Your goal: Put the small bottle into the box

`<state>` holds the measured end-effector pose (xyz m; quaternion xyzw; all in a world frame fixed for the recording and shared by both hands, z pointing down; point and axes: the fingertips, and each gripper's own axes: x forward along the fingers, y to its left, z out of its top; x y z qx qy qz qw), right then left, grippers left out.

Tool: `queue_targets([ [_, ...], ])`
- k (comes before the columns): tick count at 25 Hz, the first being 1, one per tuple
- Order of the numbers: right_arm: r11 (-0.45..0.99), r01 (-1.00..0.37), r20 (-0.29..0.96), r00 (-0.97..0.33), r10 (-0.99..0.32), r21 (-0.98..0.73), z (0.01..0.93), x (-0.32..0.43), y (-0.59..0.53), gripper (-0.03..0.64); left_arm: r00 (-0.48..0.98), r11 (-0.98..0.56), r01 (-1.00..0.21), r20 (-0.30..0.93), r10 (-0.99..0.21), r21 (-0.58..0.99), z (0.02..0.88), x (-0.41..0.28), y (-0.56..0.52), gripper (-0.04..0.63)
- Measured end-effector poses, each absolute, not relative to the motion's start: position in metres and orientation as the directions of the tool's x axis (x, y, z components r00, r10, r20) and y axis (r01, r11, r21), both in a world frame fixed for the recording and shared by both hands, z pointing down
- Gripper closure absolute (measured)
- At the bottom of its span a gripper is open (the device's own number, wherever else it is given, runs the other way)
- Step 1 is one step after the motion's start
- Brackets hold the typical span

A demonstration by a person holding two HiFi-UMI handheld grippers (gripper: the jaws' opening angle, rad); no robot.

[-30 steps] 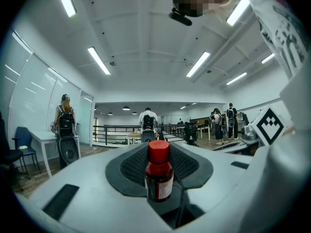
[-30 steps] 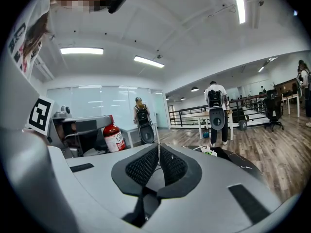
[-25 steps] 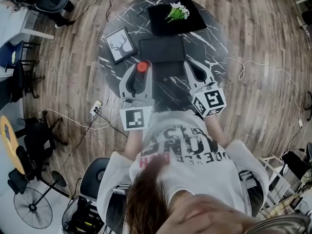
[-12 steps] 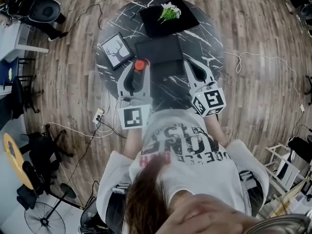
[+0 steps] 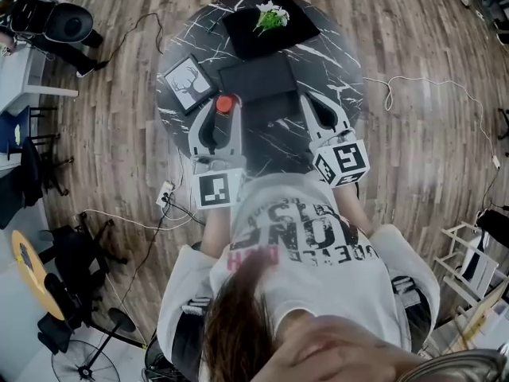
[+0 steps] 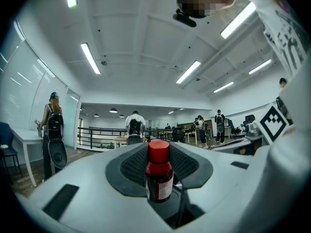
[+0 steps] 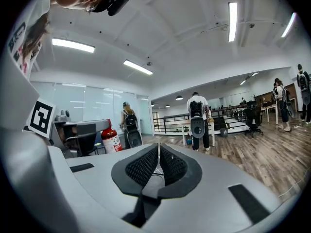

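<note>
Whoever's running this is in a white short-sleeved T-shirt (image 5: 306, 241) with chunky dark lettering and a bit of red print. The left gripper (image 5: 225, 107) and right gripper (image 5: 308, 102) are pale grey plastic shells with black textured pads (image 6: 132, 166), and each has a white cube (image 5: 219, 189) with black square markers.

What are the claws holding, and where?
The left claw grips the small bottle by its body, below the red cap. The right claw is shut, empty.

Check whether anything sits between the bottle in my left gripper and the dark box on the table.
Nothing visible does. The small bottle, clamped in the left gripper, is just off the box's near-left corner. The picture frame lies off to the left, out of the path.
</note>
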<state>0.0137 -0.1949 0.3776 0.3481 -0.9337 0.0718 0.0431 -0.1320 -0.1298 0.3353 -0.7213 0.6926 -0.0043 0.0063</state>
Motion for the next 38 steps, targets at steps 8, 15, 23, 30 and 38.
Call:
queue_targets([
  [8,0.727,-0.68,0.131,-0.732,-0.668,-0.094,0.375,0.017,-0.185,0.607,0.067,-0.066,-0.998,-0.016,-0.998,-0.013,0.333,-0.134,-0.125,0.463],
  [15,0.717,-0.691,0.133,-0.722,-0.679,-0.09,0.374,0.017,-0.185,0.607,0.06,-0.059,-0.998,-0.027,-0.998,-0.006,0.332,-0.141,-0.124,0.463],
  [23,0.705,-0.703,0.152,-0.709,-0.688,-0.088,0.38,0.022,-0.187,0.607,0.084,-0.083,-0.996,-0.029,-0.996,-0.01,0.32,-0.146,-0.13,0.463],
  [30,0.694,-0.715,0.193,-0.695,-0.693,-0.087,0.398,0.029,-0.182,0.607,0.11,-0.11,-0.994,-0.015,-0.994,-0.027,0.325,-0.141,-0.14,0.463],
  [38,0.696,-0.713,0.207,-0.695,-0.688,-0.082,0.4,0.028,-0.182,0.607,0.139,-0.139,-0.99,-0.009,-0.99,-0.008,0.336,-0.139,-0.158,0.463],
])
